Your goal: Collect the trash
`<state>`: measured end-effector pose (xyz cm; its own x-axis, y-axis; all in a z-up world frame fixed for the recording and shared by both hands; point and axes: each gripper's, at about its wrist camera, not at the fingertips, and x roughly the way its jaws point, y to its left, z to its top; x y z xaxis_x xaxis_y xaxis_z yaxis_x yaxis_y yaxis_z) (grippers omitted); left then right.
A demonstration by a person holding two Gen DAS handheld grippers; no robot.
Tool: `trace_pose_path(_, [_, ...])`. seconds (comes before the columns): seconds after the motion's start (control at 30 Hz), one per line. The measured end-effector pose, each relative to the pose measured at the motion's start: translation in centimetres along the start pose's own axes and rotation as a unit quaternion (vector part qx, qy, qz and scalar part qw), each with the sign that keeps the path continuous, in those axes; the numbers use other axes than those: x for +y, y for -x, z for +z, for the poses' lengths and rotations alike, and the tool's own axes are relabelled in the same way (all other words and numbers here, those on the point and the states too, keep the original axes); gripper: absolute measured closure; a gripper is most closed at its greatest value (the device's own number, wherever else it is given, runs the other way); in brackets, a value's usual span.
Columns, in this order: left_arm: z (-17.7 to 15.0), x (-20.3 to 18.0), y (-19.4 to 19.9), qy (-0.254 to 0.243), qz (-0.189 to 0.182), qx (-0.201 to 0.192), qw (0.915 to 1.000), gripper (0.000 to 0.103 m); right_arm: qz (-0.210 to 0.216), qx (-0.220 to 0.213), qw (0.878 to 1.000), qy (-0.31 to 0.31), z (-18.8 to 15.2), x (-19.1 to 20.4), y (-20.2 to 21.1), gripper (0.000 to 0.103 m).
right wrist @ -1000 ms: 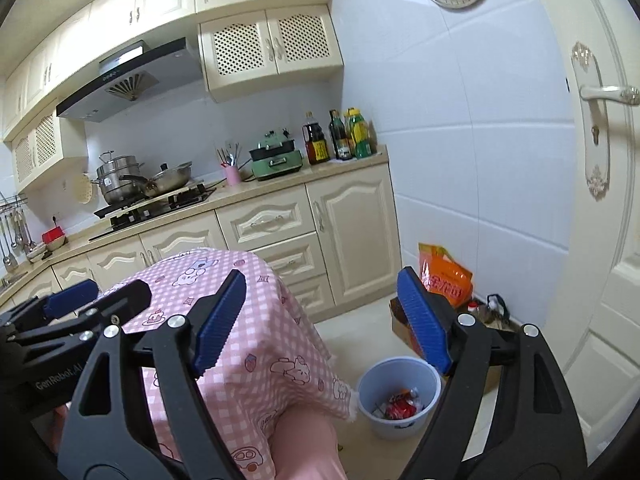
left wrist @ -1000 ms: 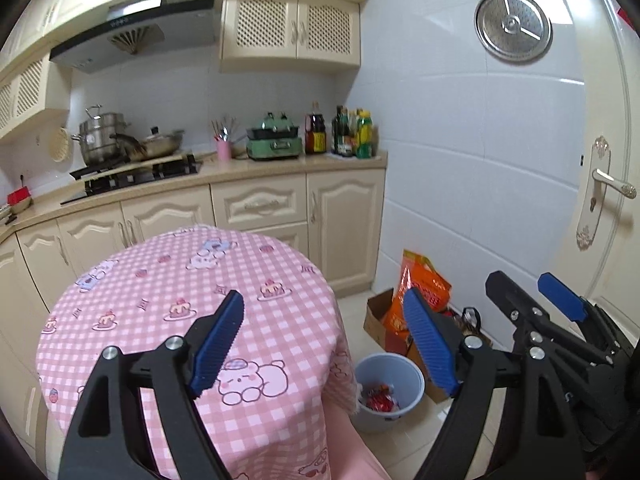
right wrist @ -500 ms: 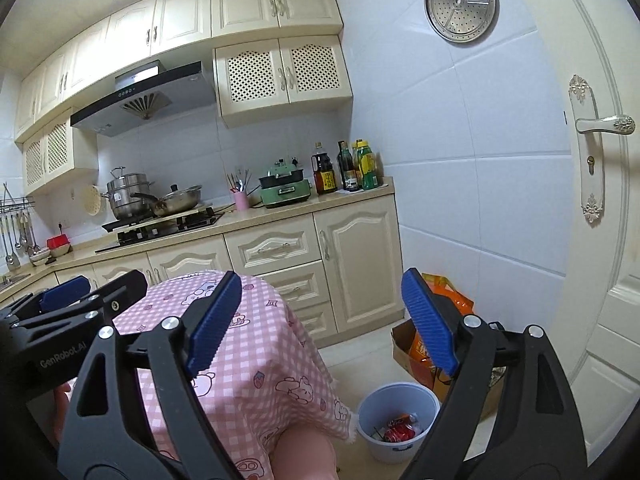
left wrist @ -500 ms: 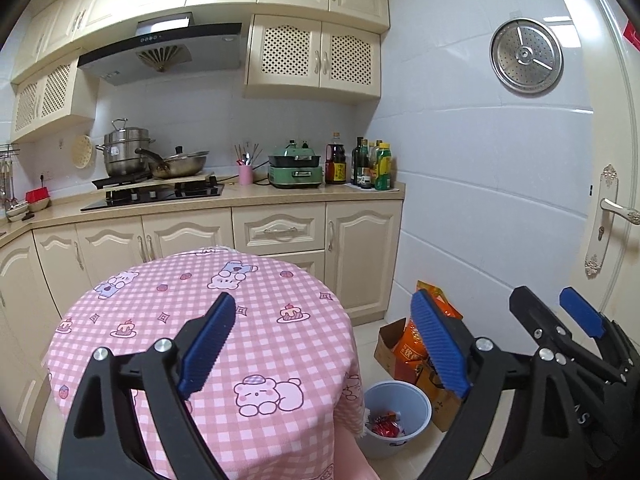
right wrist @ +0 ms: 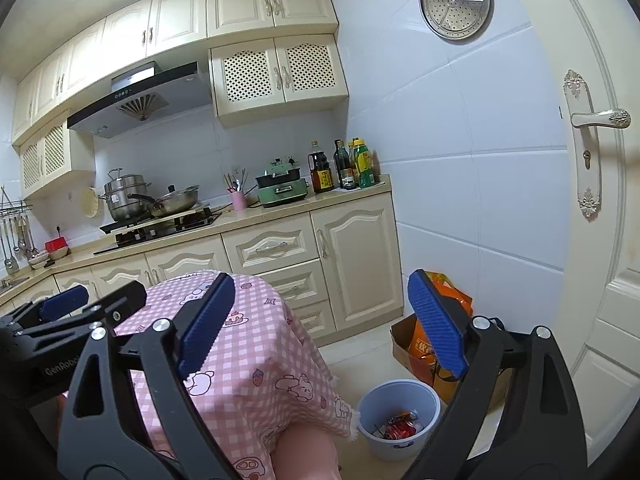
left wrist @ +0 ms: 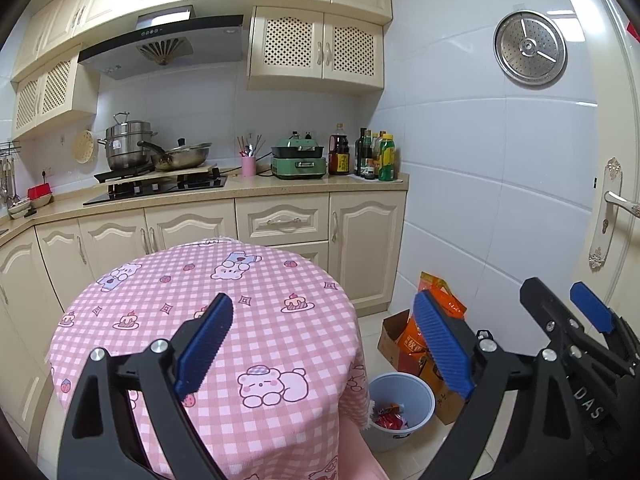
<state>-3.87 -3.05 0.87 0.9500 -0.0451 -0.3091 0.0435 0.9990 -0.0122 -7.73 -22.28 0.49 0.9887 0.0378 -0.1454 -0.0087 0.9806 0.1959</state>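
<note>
Both grippers empty, jaws spread wide. Left gripper (left wrist: 324, 344) hung over the round bench draped in a pink checked bear-print cloth (left wrist: 256, 280); right gripper (right wrist: 320, 328) sat to its right, over the bench's right edge and the floor gap.

Key relation: no trash showed on the cloth top in either view. The only trash visible was the red crumpled wrappers (right wrist: 402, 424) already lying in the pale blue plastic bin (right wrist: 428, 400). The bin stood on the floor, low and to the right of the bench, just beside the hanging cloth edge. It lay below and slightly right of the right gripper, and further right and down from the left gripper. The right gripper was therefore the nearer one. Wrappers were too small and crumpled to give a long axis.

Around the bin: an open brown cardboard box (left wrist: 390, 332) holding an orange printed packet bag (left wrist: 440, 300) stood just behind it, against the white tiled wall. A cream door with an ornate lever handle (right wrist: 600, 118) was at the far right.

In the way: the cloth's drape overhung the bin's left rim, and something pink and blurred at the bottom centre of both views partly covered the bin's near-left side; could not tell what it was.

Judgement: collection looked finished or near it, unless more trash lay out of frame.
</note>
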Motion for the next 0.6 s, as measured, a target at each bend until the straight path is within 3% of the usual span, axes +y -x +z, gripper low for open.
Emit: trace_pose_path(0.6, [-0.23,-0.09,-0.4,-0.002,-0.003,0.013,0.9999,0.013,-0.011,0.016,1.0,0.004,-0.14,0.04,0.0,0.015])
